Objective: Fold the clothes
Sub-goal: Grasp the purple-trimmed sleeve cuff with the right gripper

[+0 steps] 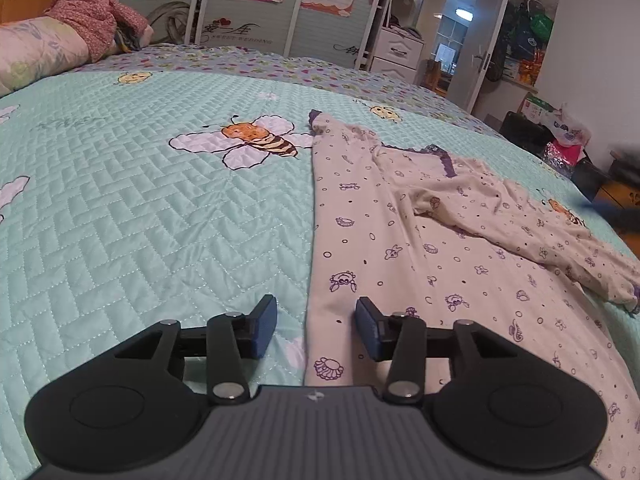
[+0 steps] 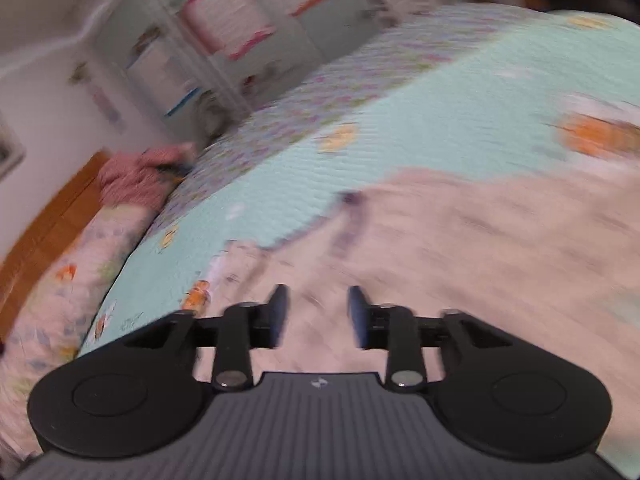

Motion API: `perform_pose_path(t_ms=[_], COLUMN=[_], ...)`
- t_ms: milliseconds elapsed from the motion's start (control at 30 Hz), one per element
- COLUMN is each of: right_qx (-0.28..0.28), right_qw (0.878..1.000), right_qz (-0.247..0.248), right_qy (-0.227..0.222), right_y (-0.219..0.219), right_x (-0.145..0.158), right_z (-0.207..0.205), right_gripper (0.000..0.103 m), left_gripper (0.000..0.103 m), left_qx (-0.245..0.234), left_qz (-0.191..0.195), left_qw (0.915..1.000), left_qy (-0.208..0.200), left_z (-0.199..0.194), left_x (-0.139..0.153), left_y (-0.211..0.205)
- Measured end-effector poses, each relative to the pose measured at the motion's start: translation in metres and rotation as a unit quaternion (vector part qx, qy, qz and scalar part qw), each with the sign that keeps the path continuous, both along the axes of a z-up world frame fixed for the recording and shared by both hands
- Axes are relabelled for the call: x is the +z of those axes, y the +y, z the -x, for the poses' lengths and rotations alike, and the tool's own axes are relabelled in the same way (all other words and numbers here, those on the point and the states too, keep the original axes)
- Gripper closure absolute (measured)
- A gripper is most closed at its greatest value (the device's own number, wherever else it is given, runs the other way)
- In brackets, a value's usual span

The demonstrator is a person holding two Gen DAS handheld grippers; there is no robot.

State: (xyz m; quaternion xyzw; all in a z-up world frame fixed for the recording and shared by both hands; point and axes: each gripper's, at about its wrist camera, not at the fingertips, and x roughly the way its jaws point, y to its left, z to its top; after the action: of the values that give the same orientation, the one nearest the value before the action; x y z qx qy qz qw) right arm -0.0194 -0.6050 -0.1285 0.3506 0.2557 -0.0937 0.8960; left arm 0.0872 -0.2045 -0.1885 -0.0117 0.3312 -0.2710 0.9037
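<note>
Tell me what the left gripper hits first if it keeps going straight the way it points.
Probably the left edge of the patterned garment, where it lies on the quilt. The left gripper is open and empty above it; depth is uncertain.

The quilt (image 1: 120,208) is mint green, stitched in a zigzag, with a printed bee in orange, black and yellow stripes and white wings, and a lilac floral border. The top (image 1: 420,240) is cream, dotted with small purple cartoon animals and rings, with purple trim. The jacket (image 1: 92,20) is speckled pink. The pads (image 1: 266,330) are blue.
</note>
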Motion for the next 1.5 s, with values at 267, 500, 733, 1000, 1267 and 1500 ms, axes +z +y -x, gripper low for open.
perform_pose_path(t_ms=[267, 500, 733, 1000, 1267, 1500], right_qx=[-0.099, -0.088, -0.033, -0.060, -0.047, -0.040], right_qw=[0.991, 0.991, 0.992, 0.993, 0.986, 0.987], right_qz=[0.050, 0.004, 0.034, 0.026, 0.054, 0.034], right_qy=[0.076, 0.105, 0.119, 0.099, 0.149, 0.149], right_y=[-0.071, -0.116, -0.108, -0.121, -0.112, -0.107], right_x=[0.004, -0.039, -0.059, -0.033, -0.037, -0.052], right_z=[0.122, 0.094, 0.064, 0.098, 0.086, 0.081], right_gripper=[0.045, 0.043, 0.045, 0.099, 0.099, 0.037], left_gripper=[0.048, 0.047, 0.047, 0.046, 0.041, 0.032], left_qx=[0.029, 0.025, 0.051, 0.051, 0.038, 0.028], left_qz=[0.009, 0.010, -0.004, -0.025, -0.051, -0.070], left_qw=[0.9989, 0.9975, 0.9943, 0.9950, 0.9949, 0.9939], left_qy=[0.036, 0.064, 0.093, 0.082, 0.078, 0.081], left_z=[0.046, 0.083, 0.080, 0.079, 0.079, 0.078], left_x=[0.040, 0.042, 0.022, 0.015, 0.015, 0.016], left_y=[0.007, 0.005, 0.012, 0.008, 0.001, -0.007])
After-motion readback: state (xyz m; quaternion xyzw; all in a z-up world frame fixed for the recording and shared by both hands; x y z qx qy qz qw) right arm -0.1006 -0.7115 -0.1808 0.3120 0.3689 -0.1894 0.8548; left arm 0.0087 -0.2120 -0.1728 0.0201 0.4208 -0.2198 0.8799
